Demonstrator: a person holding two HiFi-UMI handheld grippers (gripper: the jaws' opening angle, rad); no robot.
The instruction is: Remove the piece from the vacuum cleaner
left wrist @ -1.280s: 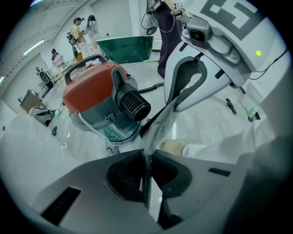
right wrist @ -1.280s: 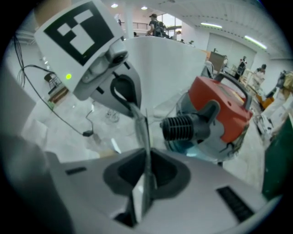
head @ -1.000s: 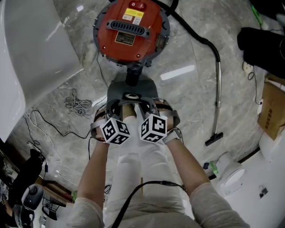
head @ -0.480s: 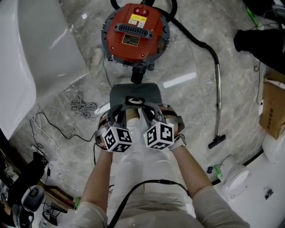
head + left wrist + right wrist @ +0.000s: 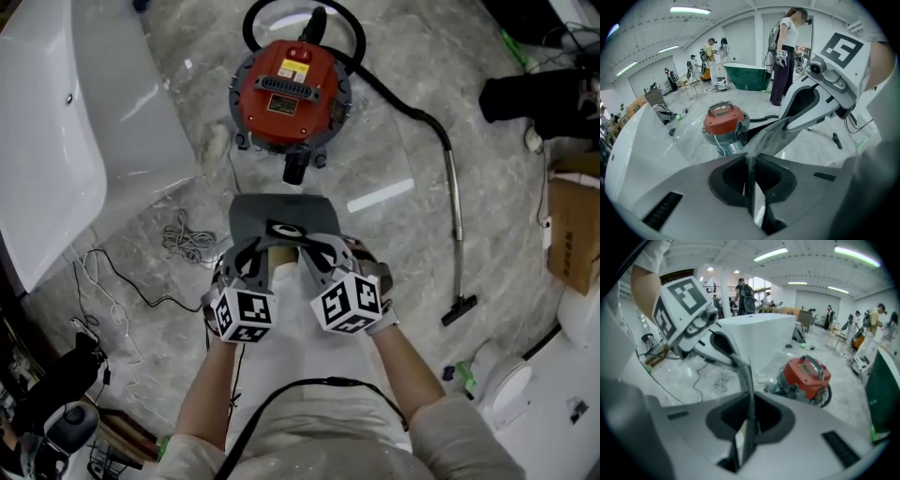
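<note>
Grey piece (image 5: 277, 208) with an oval opening, held over the marble floor (image 5: 412, 272), just on the near side of the red vacuum cleaner (image 5: 292, 87) and apart from it. Left tool (image 5: 750, 180) and right tool (image 5: 749, 418), side by side at the piece's edge farthest from the vacuum cleaner, are each clenched on the piece. Black hose (image 5: 412, 105) curves rightward from the vacuum cleaner.

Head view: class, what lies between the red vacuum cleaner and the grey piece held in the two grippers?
Only bare marble floor: the grey piece hangs clear of the vacuum cleaner, whose black inlet points toward it. The head view shows this.
</note>
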